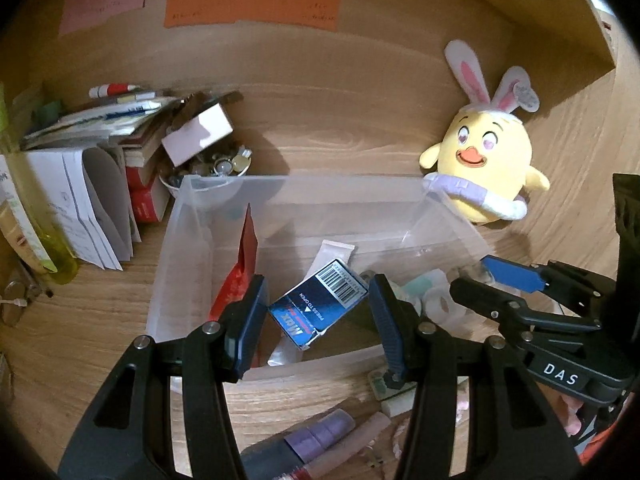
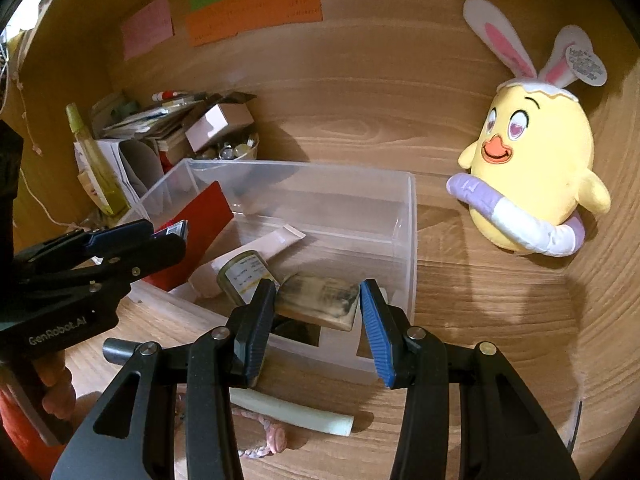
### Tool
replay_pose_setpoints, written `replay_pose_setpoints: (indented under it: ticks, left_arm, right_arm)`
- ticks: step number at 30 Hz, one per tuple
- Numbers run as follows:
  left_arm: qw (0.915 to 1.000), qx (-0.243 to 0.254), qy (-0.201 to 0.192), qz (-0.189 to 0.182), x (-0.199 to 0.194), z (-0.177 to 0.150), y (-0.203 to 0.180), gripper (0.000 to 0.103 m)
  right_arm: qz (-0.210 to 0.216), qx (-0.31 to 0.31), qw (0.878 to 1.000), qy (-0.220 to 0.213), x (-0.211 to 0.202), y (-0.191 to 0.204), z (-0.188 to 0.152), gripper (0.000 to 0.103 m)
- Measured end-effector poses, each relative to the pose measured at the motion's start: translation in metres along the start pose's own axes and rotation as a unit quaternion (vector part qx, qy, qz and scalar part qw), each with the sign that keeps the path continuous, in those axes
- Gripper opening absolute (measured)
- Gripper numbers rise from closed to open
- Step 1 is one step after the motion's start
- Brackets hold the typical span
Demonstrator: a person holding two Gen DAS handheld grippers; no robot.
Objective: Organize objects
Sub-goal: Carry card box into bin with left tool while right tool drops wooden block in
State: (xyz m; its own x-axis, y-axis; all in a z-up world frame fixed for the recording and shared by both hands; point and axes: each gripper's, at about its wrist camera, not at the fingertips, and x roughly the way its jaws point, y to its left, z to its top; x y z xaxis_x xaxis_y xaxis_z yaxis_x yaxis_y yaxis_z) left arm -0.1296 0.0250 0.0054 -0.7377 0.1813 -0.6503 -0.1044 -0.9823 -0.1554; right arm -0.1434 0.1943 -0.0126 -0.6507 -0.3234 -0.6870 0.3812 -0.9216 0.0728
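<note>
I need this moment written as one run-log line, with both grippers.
left gripper: shut on blue box, above bin | right gripper: shut on tan pack, above bin | neither released

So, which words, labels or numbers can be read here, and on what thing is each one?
"PRESS TO OPEN": dark blue box held in the left tool.
"DAS": right tool.
"GenRobot.AI": left tool body.
Barcode digits, the box's brand, sticky notes, plush tag, jar label: too small or blurred.
</note>
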Motion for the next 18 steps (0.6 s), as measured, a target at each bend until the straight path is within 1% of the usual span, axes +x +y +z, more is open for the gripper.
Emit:
replay_pose_setpoints:
  ticks: [10, 18]
  left_arm:
    - [0.9998, -0.010, 0.015, 0.006, 0.0112, 0.0002, 0.0054, 0.051]
    - [0.9998, -0.011, 0.007, 0.015, 0.0045, 0.0015, 0.0054, 0.052]
  right_arm:
    - [-0.001, -0.006, 1.000, 0.009, 0.0088, 0.0024, 0.0026, 0.041]
    - [-0.005, -0.012, 1.000, 0.007, 0.0053, 0.0046, 0.0032, 0.041]
